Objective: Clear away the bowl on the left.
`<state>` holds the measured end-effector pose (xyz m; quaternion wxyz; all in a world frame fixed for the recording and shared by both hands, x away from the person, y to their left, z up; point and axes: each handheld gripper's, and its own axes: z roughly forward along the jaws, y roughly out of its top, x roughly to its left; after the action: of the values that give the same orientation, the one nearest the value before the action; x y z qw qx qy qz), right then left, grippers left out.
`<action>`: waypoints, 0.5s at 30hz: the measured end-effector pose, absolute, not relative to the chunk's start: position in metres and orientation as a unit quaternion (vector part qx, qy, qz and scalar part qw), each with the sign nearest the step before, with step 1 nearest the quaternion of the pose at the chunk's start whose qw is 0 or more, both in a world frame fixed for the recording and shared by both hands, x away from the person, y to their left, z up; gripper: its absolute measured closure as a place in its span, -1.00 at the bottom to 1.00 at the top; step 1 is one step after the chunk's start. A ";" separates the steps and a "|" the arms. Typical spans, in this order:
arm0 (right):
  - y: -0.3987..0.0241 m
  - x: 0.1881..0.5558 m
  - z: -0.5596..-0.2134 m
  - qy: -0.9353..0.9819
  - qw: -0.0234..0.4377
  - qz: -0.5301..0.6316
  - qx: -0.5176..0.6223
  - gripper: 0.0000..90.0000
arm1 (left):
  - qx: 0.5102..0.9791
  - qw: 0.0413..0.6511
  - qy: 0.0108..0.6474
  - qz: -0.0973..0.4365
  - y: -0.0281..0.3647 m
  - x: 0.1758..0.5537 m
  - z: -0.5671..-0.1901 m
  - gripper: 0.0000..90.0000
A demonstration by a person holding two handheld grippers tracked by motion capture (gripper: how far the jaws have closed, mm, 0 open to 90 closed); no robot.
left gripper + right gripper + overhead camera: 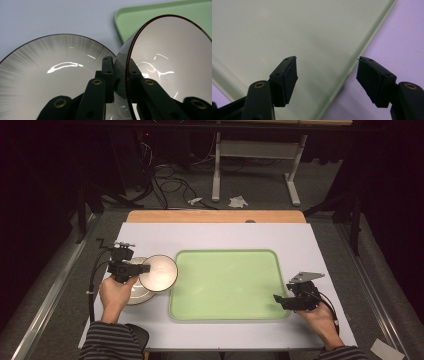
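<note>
The left gripper (120, 82) is pinching the rim of a bowl (172, 62), holding it tilted over a second bowl (50, 75) left of the empty green tray (227, 285). The right gripper (327, 82) is hovering wide open at the tray's near right corner. Judging by this, nothing is on the tray yet; its surface looks unobstructed.

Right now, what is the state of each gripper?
Left gripper: closed on the rim of a bowl, tilted above a plate.
Right gripper: open, holding nothing.
</note>
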<state>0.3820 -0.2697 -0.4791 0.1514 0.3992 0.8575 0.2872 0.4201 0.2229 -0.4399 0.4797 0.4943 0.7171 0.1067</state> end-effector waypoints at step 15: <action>-0.269 0.383 -0.480 0.855 0.152 0.292 0.400 -0.24 | 0.518 0.488 0.698 0.079 0.196 0.421 -0.436 0.81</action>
<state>0.3826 -0.2693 -0.4796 0.1523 0.3999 0.8555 0.2916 0.4210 0.1962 -0.4361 0.4880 0.5179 0.6981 0.0790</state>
